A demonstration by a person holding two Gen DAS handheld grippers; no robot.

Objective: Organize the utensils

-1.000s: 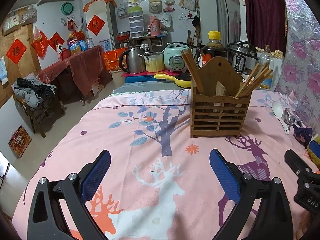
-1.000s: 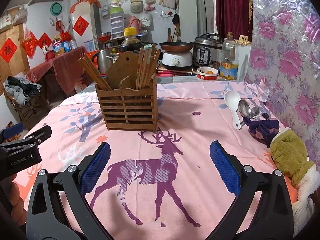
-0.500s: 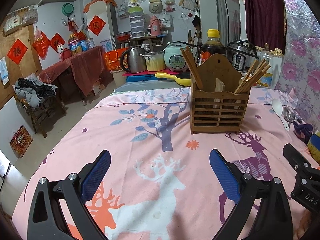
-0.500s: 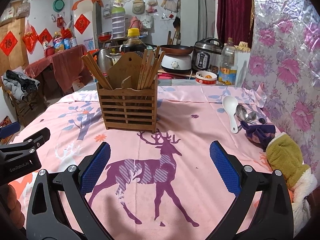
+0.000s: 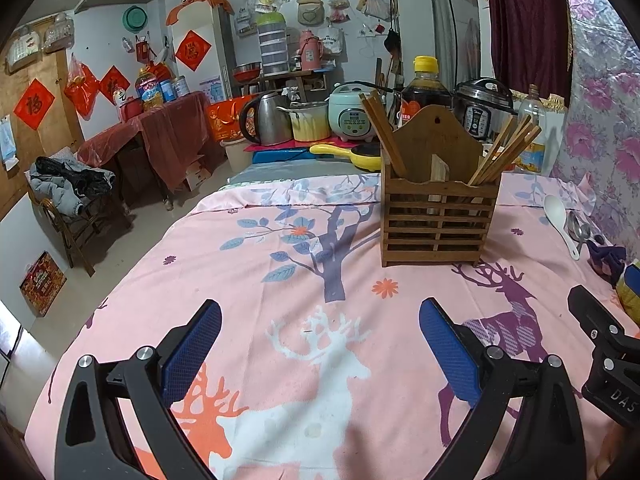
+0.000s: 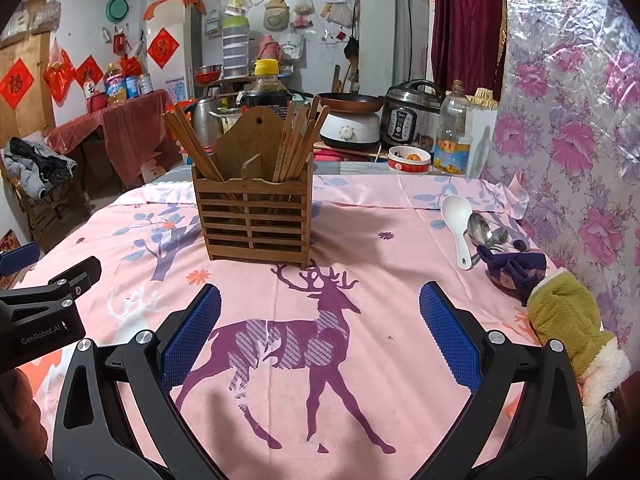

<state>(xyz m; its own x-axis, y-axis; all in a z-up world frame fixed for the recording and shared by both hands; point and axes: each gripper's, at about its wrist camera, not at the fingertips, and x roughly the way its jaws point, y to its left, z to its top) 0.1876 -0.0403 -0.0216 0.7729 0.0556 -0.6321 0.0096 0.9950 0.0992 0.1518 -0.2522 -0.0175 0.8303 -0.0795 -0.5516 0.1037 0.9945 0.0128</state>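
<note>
Left tool point(image 5: 320, 344): fingers apart, empty, above the counter point(image 5: 280, 264).
Right tool point(image 6: 320, 328): fingers apart, empty.
Chopstick holder point(image 6: 256, 216): upright, mid-counter.
Spoons point(image 6: 472, 228): lying right of the holder.

The left gripper point(image 6: 44, 312) carries "GenRobot.AI"; the right gripper point(image 5: 608, 364) shows only "DAS", left of the green mitten point(image 5: 630, 296).

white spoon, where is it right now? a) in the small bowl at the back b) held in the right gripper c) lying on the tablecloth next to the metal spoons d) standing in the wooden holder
c: the white spoon lies flat on the tablecloth beside the metal spoons, apart from the wooden holder, and the right gripper is open and empty.
</note>
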